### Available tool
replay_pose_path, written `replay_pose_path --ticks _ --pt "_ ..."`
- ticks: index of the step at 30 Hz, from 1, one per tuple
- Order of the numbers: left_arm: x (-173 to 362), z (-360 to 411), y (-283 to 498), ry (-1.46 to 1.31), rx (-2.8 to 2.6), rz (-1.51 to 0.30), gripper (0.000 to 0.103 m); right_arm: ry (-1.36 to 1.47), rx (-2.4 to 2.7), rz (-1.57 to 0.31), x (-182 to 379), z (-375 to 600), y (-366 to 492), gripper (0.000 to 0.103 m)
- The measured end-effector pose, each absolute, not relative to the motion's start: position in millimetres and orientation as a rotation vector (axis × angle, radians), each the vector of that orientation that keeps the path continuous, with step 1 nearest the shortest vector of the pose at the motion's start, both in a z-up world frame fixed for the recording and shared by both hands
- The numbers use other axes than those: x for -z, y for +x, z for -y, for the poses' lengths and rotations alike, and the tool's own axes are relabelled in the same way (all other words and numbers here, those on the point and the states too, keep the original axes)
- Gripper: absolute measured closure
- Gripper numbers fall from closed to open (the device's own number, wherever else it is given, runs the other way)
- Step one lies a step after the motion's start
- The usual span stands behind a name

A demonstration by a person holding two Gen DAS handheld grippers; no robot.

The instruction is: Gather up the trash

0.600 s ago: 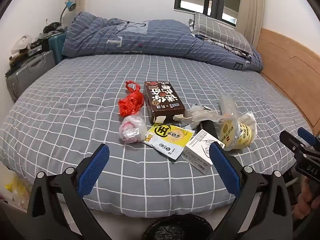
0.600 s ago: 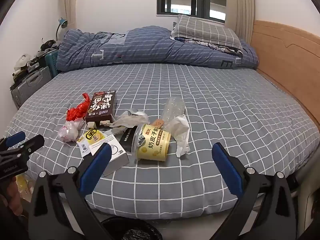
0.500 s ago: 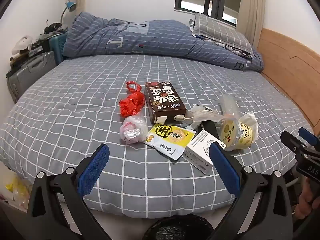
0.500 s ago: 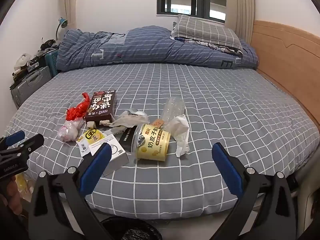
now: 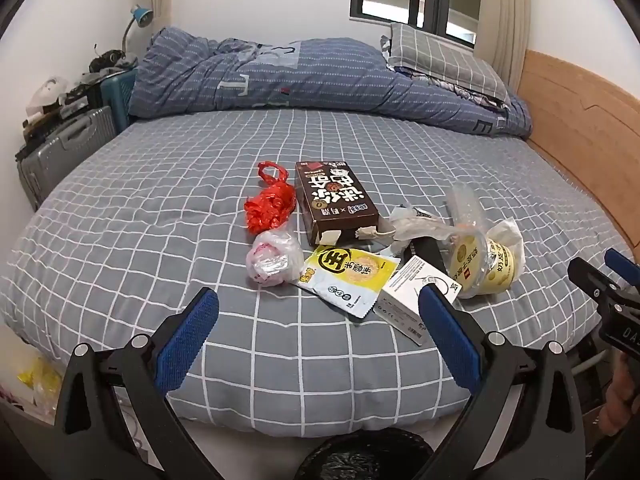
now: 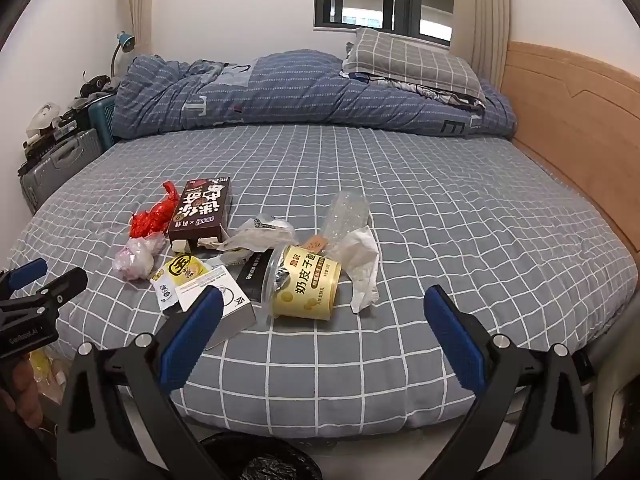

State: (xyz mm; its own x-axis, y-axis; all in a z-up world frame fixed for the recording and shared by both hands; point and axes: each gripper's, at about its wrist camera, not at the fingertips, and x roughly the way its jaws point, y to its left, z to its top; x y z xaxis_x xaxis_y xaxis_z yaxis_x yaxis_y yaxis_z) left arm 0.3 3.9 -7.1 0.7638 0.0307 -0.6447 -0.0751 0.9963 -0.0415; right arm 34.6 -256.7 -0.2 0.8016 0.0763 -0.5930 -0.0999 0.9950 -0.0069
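Almost nothing has moved since a moment ago; the trash only sits a tiny bit lower in both views. The left tongs (image 5: 318,324) and right tongs (image 6: 324,326) are wide open and hold nothing. On the checked bed (image 5: 160,200) lie a red bag (image 5: 270,206), a brown box (image 5: 334,200), a yellow packet (image 5: 352,274) and a yellow cup (image 6: 306,288). A black bin (image 5: 368,458) sits below the bed's edge.

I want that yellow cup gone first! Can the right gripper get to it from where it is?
Probably yes. The right gripper is open, and only bare bed sheet lies between it and the yellow cup.
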Motion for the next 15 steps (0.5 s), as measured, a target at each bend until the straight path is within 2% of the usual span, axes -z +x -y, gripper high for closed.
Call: replay_pose_path --ticks 15 --pt "8.0 -7.8 0.3 -0.076 -0.065 -0.708 0.006 -0.038 -0.097 -0.641 1.0 252.4 35.0 0.007"
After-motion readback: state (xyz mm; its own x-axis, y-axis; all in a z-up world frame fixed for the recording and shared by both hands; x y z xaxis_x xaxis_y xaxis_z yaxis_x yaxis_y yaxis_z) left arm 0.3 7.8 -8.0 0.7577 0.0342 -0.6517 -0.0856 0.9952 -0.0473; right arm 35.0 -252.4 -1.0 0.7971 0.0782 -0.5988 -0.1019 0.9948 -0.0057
